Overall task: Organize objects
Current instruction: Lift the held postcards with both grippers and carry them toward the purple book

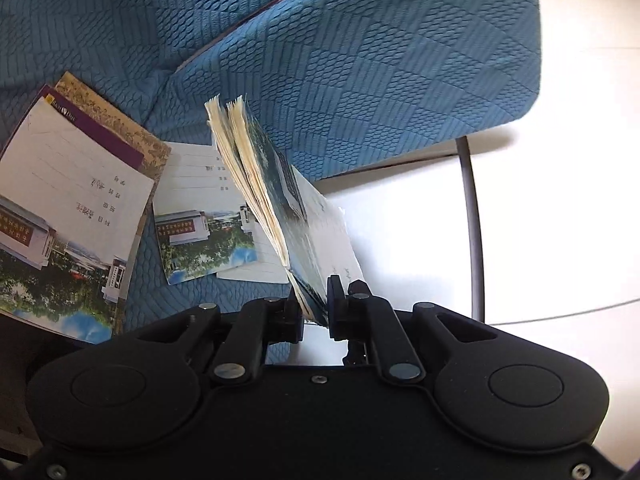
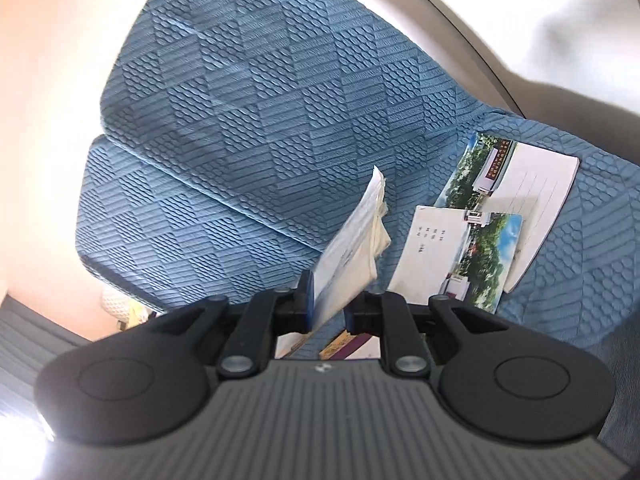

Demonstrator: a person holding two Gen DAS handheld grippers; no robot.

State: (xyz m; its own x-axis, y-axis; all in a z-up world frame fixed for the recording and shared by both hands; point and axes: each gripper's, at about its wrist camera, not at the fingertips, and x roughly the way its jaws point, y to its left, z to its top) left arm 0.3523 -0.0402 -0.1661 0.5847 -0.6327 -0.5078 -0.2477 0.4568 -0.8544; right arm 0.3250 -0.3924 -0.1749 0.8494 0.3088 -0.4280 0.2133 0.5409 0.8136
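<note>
My left gripper (image 1: 314, 310) is shut on the lower edge of a thick stack of notebooks (image 1: 264, 184). The stack stands on edge and tilts up to the left above the blue sofa seat, its yellowed pages fanning at the top. My right gripper (image 2: 328, 306) is shut on a white-covered notebook (image 2: 352, 236), which rises from the jaws with loose pages bulging at its right side. More notebooks with photo covers lie flat on the seat: a pile (image 1: 68, 216) at the left and one (image 1: 200, 224) beside it, and in the right wrist view two (image 2: 456, 256) (image 2: 520, 196) to the right.
A blue textured back cushion (image 1: 360, 60) (image 2: 260, 100) leans behind the seat. The sofa's front edge ends over a white tiled floor (image 1: 560, 200), where a dark metal leg (image 1: 472, 220) stands. A purple and gold cover (image 2: 344, 346) shows under the right gripper.
</note>
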